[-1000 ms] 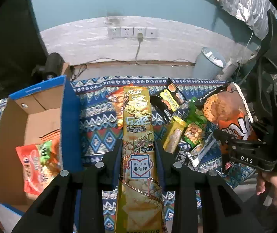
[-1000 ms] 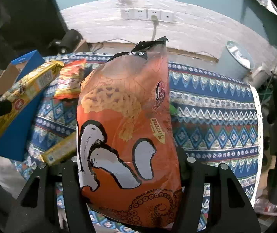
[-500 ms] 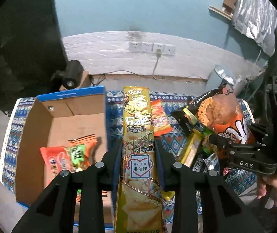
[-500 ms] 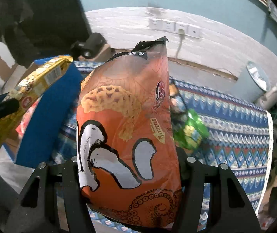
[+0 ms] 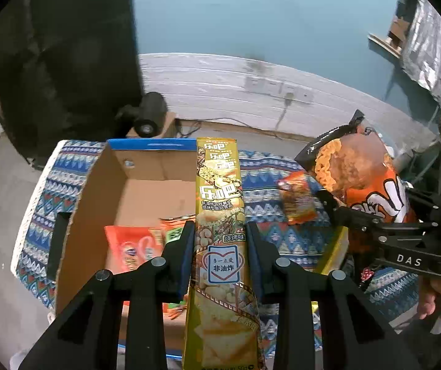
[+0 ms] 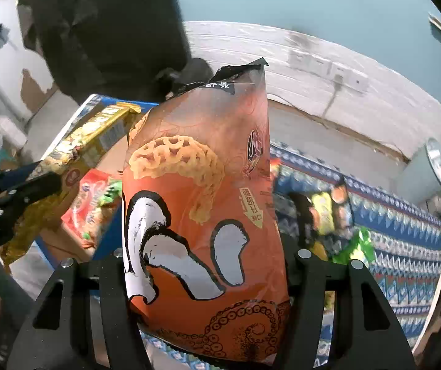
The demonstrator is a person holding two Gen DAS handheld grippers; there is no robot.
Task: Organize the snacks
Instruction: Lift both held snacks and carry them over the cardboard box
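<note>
My left gripper [image 5: 220, 240] is shut on a long yellow snack pack [image 5: 220, 203] and holds it over the right edge of the open cardboard box [image 5: 90, 191]. The pack also shows in the right wrist view [image 6: 97, 132]. My right gripper [image 6: 205, 265] is shut on a big orange chip bag [image 6: 201, 215], held above the table just right of the box. The bag shows in the left wrist view [image 5: 362, 172] too. A red snack bag [image 5: 131, 246] lies inside the box, also visible in the right wrist view [image 6: 90, 203].
A patterned blue cloth [image 5: 266, 185] covers the table. A small orange packet [image 5: 297, 200] lies right of the box. More loose snacks [image 6: 328, 212] lie mid-table, with a green packet [image 6: 359, 246]. A black lamp [image 5: 149, 117] stands behind the box, a bin [image 6: 430, 166] far right.
Both grippers have moved left with their snacks. The box now sits right under the yellow pack, and the orange bag has come close to the box's right wall.
</note>
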